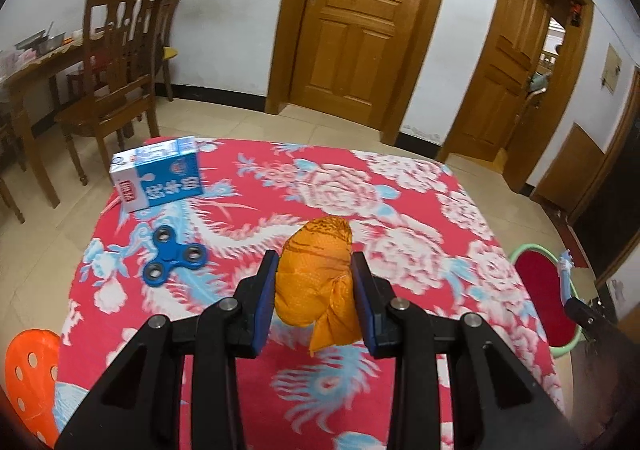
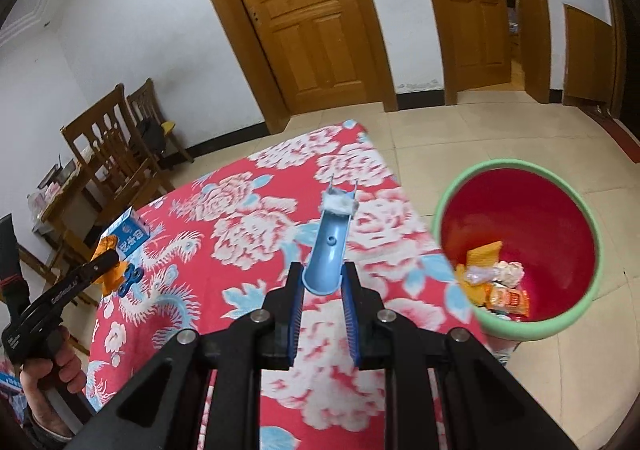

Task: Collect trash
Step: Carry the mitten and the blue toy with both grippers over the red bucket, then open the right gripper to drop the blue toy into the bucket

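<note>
My left gripper (image 1: 316, 270) is shut on an orange crumpled wrapper (image 1: 314, 274) and holds it above the red floral tablecloth (image 1: 400, 210). It also shows in the right wrist view (image 2: 108, 262), far left, with the wrapper (image 2: 108, 246). My right gripper (image 2: 322, 282) is shut on a blue tongs-like picker (image 2: 330, 242) whose tip holds a white wad of paper (image 2: 338, 204) over the table. The red bin with a green rim (image 2: 520, 246) stands right of the table and holds several wrappers.
A blue and white milk carton (image 1: 160, 178) and a blue fidget spinner (image 1: 174, 260) lie at the table's left. An orange perforated stool (image 1: 32, 370) is at the lower left. Wooden chairs (image 1: 116, 70) and a dining table stand beyond; wooden doors (image 1: 356, 18) are behind.
</note>
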`<state>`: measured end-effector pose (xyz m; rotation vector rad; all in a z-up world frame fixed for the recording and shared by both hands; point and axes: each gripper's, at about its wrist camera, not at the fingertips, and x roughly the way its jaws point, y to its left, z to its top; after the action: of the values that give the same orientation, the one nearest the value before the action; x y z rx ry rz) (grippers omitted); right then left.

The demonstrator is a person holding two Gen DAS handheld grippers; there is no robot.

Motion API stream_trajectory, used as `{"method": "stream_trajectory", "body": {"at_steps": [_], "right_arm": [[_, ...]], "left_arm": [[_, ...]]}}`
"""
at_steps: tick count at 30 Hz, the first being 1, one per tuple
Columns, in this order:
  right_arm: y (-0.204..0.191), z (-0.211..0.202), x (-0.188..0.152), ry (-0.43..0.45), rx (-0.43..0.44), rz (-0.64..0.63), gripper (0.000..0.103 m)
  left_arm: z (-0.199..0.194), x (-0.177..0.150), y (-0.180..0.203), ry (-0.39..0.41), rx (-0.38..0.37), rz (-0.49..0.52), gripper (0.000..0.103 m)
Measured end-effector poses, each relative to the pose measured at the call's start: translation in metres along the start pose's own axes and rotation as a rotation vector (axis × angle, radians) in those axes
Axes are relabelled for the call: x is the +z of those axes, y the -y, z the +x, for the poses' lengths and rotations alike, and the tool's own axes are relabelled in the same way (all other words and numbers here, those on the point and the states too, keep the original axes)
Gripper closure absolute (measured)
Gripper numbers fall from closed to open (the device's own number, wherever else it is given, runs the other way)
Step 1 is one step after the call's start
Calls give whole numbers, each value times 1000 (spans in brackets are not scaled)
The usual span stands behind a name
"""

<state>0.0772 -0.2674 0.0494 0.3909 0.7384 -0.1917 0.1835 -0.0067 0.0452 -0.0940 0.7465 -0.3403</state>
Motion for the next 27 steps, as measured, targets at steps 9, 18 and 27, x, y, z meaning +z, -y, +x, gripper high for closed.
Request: {"method": "stream_trajectory", "body": {"at_steps": [9,18,27], "right_arm": [[46,-20,8,45,-8,50,82],[110,-26,11,67,-54,140,82],[172,-8,1,29,-115,254,81]], "left_arm": [[3,-4,66,-45,-92,67,67],[21,-12,145,-99,-177,159,67],[50,-31,216,-157,-251,301,67]]}}
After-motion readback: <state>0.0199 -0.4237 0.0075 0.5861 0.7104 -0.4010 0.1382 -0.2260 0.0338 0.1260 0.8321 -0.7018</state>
